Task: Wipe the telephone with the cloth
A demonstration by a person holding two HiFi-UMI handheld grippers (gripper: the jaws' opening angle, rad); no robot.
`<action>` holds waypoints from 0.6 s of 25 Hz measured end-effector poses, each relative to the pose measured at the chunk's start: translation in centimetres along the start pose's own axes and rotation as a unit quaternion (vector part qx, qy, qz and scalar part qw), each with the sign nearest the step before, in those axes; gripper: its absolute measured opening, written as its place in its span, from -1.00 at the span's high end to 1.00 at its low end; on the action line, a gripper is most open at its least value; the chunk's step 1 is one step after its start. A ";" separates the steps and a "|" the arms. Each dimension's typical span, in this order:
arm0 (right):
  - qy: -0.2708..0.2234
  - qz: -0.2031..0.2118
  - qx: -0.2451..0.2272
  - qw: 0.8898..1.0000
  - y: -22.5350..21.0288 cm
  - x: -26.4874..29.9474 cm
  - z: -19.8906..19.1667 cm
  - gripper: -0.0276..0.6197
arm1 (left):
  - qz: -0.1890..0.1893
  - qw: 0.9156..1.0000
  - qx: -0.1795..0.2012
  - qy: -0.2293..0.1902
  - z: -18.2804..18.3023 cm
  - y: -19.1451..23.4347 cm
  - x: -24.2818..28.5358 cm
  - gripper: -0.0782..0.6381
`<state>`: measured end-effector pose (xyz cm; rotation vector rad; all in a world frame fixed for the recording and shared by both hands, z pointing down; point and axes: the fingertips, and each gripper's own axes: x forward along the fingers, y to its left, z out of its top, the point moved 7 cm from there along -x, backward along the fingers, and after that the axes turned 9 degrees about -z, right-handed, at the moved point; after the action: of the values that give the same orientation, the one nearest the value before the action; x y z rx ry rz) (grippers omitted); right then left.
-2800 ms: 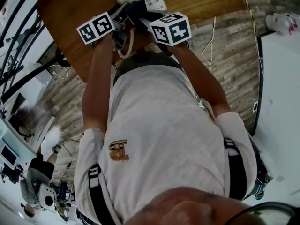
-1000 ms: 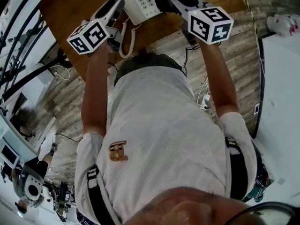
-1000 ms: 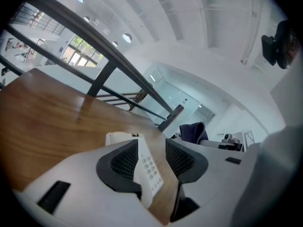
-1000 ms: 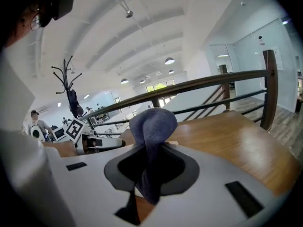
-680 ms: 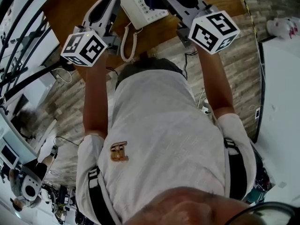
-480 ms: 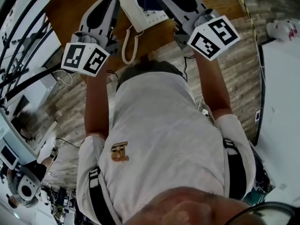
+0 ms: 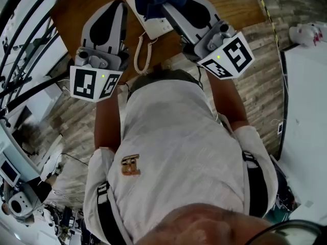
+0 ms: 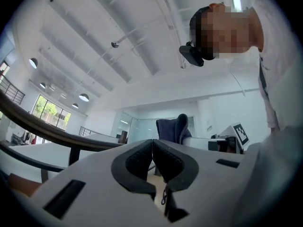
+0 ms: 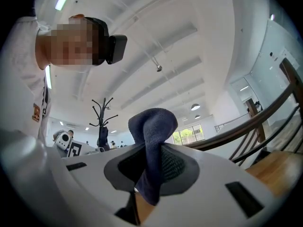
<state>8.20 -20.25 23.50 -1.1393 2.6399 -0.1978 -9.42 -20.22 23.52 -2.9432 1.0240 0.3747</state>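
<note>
The telephone (image 7: pixel 155 27) lies on the wooden table (image 7: pixel 71 14). Only my head view shows it, partly hidden behind the blue cloth (image 9: pixel 152 126). My right gripper (image 9: pixel 150 155) clamps this cloth. My left gripper (image 8: pixel 152 148) is closed, with nothing between its jaws.

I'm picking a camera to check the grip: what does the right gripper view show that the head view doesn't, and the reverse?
Only the right gripper view: the pads pinching a fold of the blue cloth, and a coat stand behind. Only the head view: the white telephone and its coiled cord. Both: the right tongs holding the cloth.
</note>
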 end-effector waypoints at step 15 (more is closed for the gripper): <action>-0.018 -0.005 -0.010 1.000 0.8 -0.7 -1.2 0.67 | 0.005 1.000 0.014 -0.008 -0.6 0.0 -0.6 0.73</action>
<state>7.74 -19.17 24.60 -1.1507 2.6117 -0.1513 -9.73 -19.88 24.22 -2.9074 1.0325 0.3788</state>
